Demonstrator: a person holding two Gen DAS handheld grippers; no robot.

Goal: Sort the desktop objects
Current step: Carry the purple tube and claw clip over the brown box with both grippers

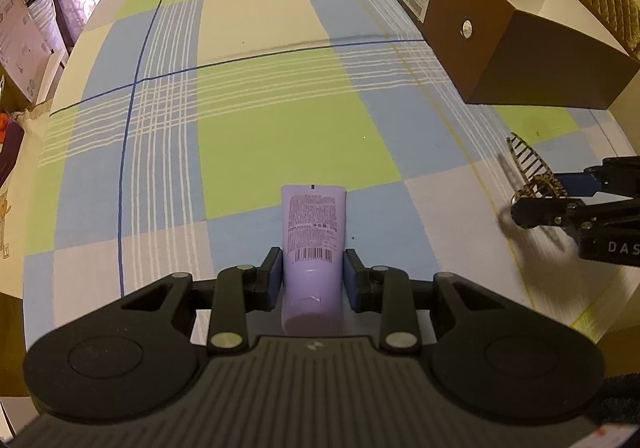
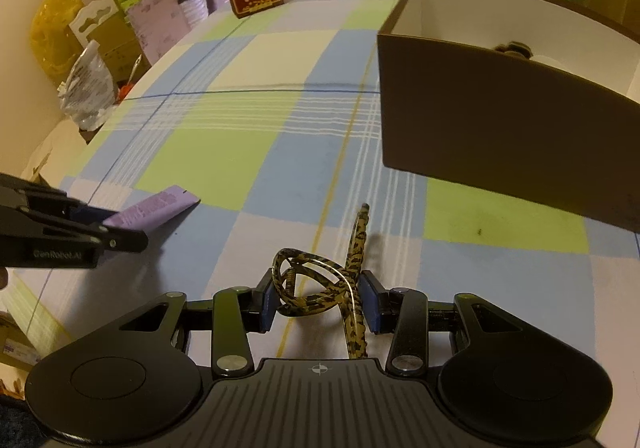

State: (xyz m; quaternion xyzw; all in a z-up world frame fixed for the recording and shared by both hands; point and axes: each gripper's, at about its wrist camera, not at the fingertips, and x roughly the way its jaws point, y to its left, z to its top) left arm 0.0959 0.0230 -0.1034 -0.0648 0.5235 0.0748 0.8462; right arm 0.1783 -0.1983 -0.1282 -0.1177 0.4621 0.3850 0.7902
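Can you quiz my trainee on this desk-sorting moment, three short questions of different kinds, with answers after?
1. True or false: the left gripper holds a purple tube.
2. What does the right gripper hold? A: pen; B: leopard-print hair clip; C: spoon.
3. Fill in: the brown box is open at the ___.

Key: 1 true; 2 B; 3 top.

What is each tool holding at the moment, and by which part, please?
Left tool grips the purple tube across its body near the cap end. Right tool clamps the leopard-print hair clip across its sides.
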